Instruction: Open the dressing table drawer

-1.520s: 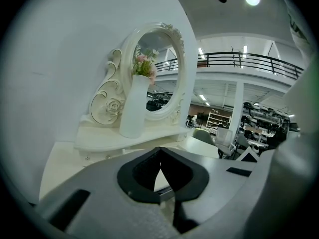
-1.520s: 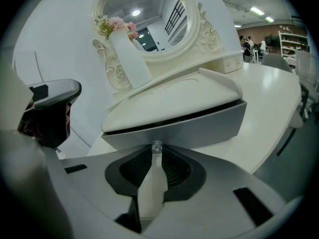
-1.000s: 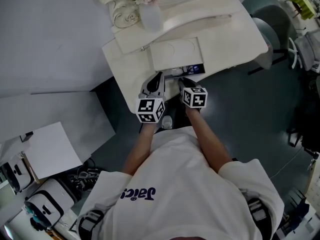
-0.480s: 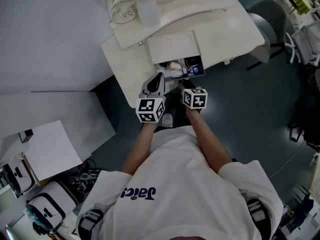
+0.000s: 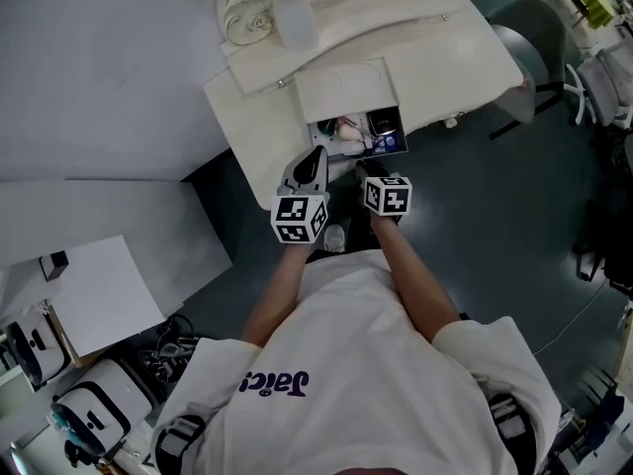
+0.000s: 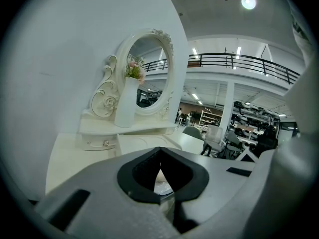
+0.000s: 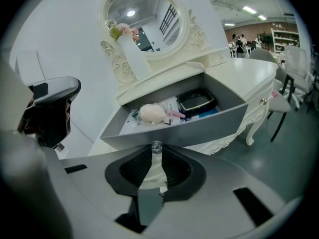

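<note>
At the lower middle of the right gripper view, the right gripper [image 7: 156, 151] has its dark-padded fingers [image 7: 174, 169] pinched on the small clear knob [image 7: 156, 146] at the centre of the drawer [image 7: 199, 126] front. In the head view the left gripper [image 5: 316, 153] hangs just left of it with nothing held; in its own view its fingers [image 6: 142, 176] meet at the tips. The drawer stands open, sticking out of the middle of the cream dressing table's curved front, in the upper middle of the head view. Its front is a plain flat panel, grey in shade. Inside lie a pale round puff [image 7: 152, 113] in clear wrap, a pink stick [image 7: 176, 114] and a dark shallow tray [image 7: 197, 101] over some papers. Beyond it the counter [image 5: 259, 137] carries a tall white vase [image 7: 134, 59] of flowers, set before an oval mirror [image 7: 142, 14] in a scrolled frame.
</note>
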`<state>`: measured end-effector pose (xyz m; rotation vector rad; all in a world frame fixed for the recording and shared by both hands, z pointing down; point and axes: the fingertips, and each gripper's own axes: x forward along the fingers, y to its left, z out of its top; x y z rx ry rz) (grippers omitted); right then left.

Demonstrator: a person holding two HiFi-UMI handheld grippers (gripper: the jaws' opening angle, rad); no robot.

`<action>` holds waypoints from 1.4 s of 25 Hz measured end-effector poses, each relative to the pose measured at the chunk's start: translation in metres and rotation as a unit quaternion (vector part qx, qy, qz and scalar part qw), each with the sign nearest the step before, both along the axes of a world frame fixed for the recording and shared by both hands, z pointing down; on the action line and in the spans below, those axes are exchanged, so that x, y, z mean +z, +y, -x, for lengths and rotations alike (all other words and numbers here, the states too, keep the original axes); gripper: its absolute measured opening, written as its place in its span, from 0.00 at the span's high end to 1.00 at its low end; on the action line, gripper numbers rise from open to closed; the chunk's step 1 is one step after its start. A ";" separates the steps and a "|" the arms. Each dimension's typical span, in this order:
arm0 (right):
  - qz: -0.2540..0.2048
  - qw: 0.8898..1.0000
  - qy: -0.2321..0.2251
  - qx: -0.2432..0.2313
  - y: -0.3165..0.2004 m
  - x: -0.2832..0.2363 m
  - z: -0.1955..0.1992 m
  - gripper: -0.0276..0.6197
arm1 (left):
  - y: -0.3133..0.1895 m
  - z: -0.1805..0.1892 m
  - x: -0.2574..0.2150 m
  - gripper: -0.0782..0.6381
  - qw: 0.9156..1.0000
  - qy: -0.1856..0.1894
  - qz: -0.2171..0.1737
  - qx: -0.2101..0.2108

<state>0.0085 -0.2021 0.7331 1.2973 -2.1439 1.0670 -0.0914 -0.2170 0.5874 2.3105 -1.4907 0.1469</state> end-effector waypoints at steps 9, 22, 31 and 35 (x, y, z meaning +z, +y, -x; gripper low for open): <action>-0.024 0.999 0.016 0.021 0.006 -0.024 -0.013 0.81 | 0.002 0.003 -0.009 0.87 1.000 0.002 -0.007 0.011; -0.276 0.957 0.078 0.037 -0.023 -0.208 -0.036 0.93 | -0.008 -0.005 -0.093 0.87 0.997 0.015 -0.073 0.038; -0.382 0.920 0.079 0.036 -0.018 -0.292 -0.023 0.94 | -0.003 -0.005 -0.135 0.87 0.991 -0.005 -0.131 0.042; -0.394 0.915 0.077 0.039 -0.018 -0.303 -0.022 0.94 | -0.004 -0.009 -0.144 0.87 0.989 -0.007 -0.143 0.046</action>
